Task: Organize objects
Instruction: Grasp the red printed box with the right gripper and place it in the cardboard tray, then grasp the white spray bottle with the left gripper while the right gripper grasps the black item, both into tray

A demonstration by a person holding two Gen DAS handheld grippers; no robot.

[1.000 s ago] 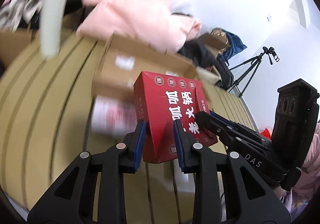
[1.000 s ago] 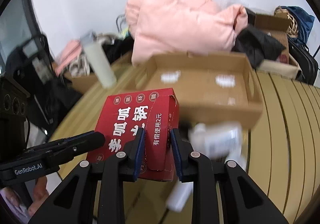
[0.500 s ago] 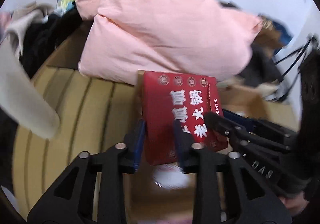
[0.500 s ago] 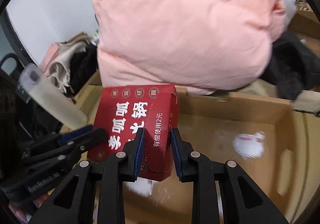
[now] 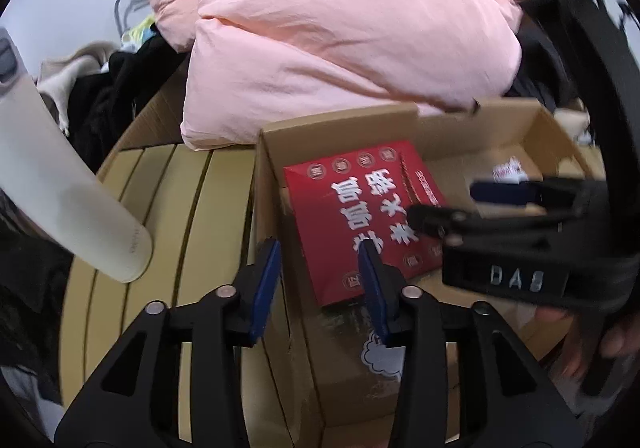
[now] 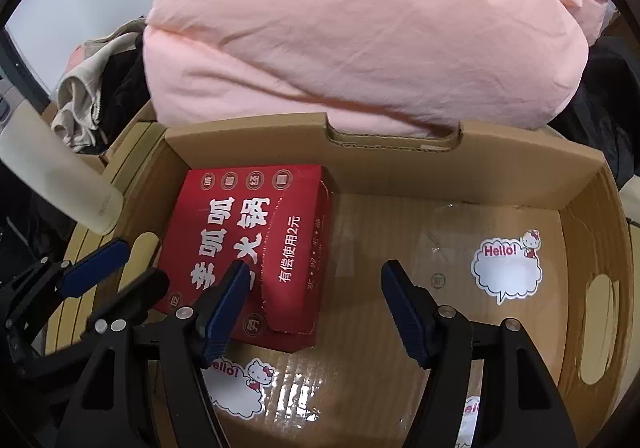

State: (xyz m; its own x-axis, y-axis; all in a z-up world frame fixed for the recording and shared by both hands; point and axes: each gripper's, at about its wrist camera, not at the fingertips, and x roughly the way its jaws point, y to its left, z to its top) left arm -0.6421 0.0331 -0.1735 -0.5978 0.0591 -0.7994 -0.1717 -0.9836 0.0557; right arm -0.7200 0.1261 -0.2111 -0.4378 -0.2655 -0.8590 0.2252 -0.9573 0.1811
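Observation:
A red box with white Chinese lettering (image 6: 244, 248) lies flat in the left part of the open cardboard box (image 6: 400, 163); it also shows in the left wrist view (image 5: 360, 215). My right gripper (image 6: 316, 300) is open and empty just above the red box's near right side. My left gripper (image 5: 320, 268) is open and empty over the cardboard box's left wall (image 5: 268, 207). The left gripper also shows in the right wrist view (image 6: 112, 268), and the right gripper in the left wrist view (image 5: 460, 203).
A big pink duvet (image 6: 360, 27) leans over the cardboard box's far wall. A cream bottle (image 5: 60, 183) stands on the slatted wooden table (image 5: 168, 215) to the left. Dark and beige clothes (image 6: 96, 95) are piled at the back left. Hello Kitty stickers (image 6: 508, 268) lie inside the box.
Both grippers carried the red box over the cardboard box, lowered it inside and opened. The red box now lies flat on the box floor, free of both.

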